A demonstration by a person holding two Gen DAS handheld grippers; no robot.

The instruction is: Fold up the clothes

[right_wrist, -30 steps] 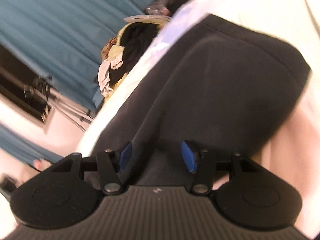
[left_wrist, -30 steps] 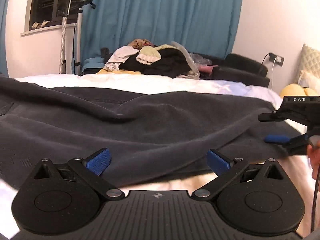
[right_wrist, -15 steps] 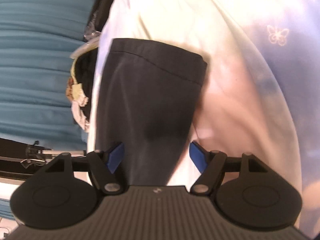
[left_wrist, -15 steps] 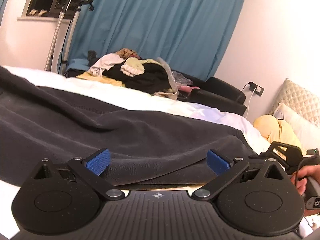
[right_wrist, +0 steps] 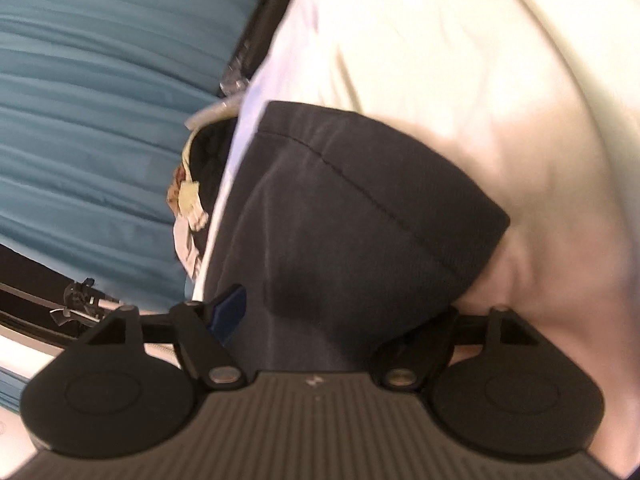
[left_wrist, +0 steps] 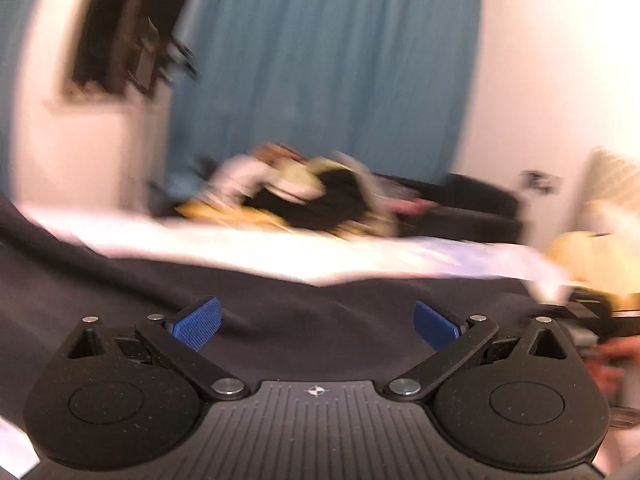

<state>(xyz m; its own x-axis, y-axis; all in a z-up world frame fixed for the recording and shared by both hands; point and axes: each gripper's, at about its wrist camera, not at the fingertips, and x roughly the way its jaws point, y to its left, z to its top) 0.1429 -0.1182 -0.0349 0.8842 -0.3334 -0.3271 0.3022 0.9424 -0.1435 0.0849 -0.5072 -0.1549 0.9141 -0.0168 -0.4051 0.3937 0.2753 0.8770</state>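
Between my right tongs lay the dark garment's hem end, running lengthwise ahead — they were closing, not yet pinching; left tongs gaped empty.

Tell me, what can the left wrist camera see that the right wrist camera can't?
Only the left wrist view shows the left gripper, open over the dark garment, plus a wall socket and something yellow. Only the right wrist view shows the garment's stitched hem and the cloth lying between the closing jaws of the right gripper. Both show the blue curtain, the clothes pile and the white bed sheet.
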